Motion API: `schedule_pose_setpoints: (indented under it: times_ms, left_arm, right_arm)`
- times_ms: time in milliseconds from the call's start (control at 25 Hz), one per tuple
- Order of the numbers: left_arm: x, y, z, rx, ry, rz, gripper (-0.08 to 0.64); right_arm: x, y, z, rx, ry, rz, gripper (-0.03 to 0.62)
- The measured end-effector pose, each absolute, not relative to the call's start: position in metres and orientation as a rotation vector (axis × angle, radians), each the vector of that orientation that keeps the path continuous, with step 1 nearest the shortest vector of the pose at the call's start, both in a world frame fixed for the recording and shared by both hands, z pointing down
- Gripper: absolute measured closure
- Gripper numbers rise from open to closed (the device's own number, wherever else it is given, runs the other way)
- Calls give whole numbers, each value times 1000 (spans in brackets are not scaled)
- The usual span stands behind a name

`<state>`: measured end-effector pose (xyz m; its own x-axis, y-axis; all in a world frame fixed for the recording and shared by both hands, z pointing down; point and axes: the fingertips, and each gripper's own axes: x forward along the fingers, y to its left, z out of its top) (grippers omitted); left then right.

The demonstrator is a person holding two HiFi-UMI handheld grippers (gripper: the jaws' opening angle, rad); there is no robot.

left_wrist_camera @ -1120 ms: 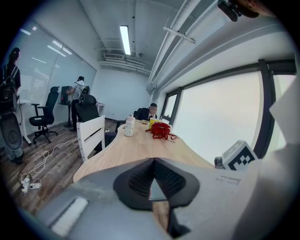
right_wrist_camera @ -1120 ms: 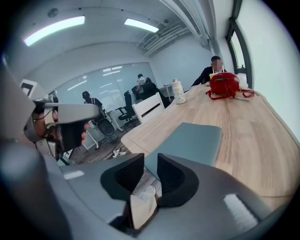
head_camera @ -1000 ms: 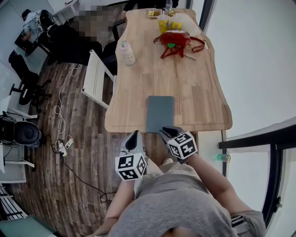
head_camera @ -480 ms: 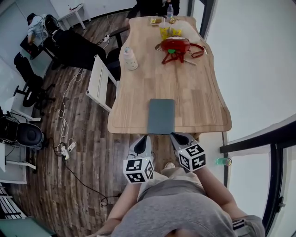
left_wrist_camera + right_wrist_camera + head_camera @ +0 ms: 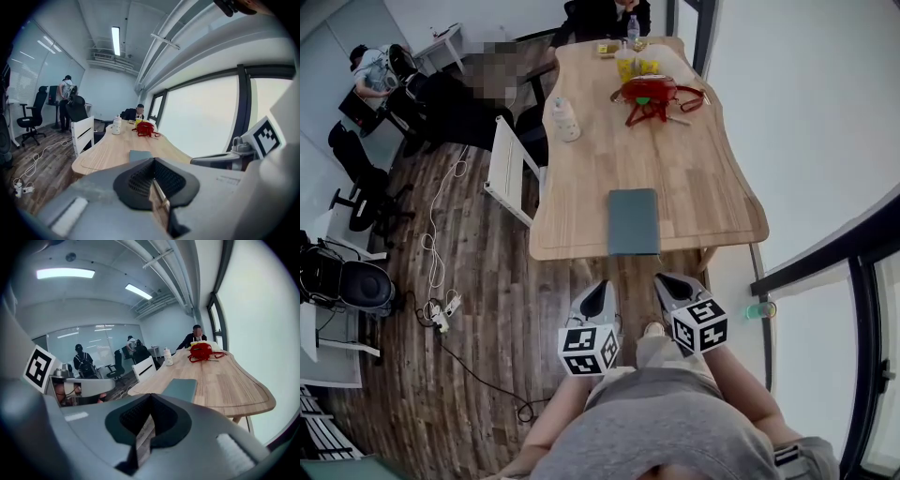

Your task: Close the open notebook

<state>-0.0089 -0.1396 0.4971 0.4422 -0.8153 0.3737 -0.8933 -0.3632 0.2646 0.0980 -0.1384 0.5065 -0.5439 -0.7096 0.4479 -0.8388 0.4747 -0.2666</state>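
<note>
The head camera looked steeply down from above the person, whose grey-shirted shoulders filled the bottom centre. The long light wooden table ran from mid-frame to the top, fairly far off, with the left gripper and right gripper below its near edge. Each gripper camera sat low behind its own jaws, which filled the lower frame, and faced along the table toward its far end. In the left gripper view the table lay centre-left, with the right gripper at the right edge; the right gripper view mirrored this. All three views shared the table, the closed grey-green notebook at its near end, and the red bag farther along.
</note>
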Motion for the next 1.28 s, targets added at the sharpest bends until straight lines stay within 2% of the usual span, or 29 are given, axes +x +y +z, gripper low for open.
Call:
schedule_pose_setpoints:
  times_ms: [720, 1280]
  left_arm:
    - [-73, -3, 495, 2258, -1456, 242, 555]
    - [-77, 37, 494, 2277, -1437, 240, 555]
  right_arm:
    - [59, 2, 484, 1426, -2479, 659, 591]
    - [56, 36, 471, 1492, -2510, 637, 592]
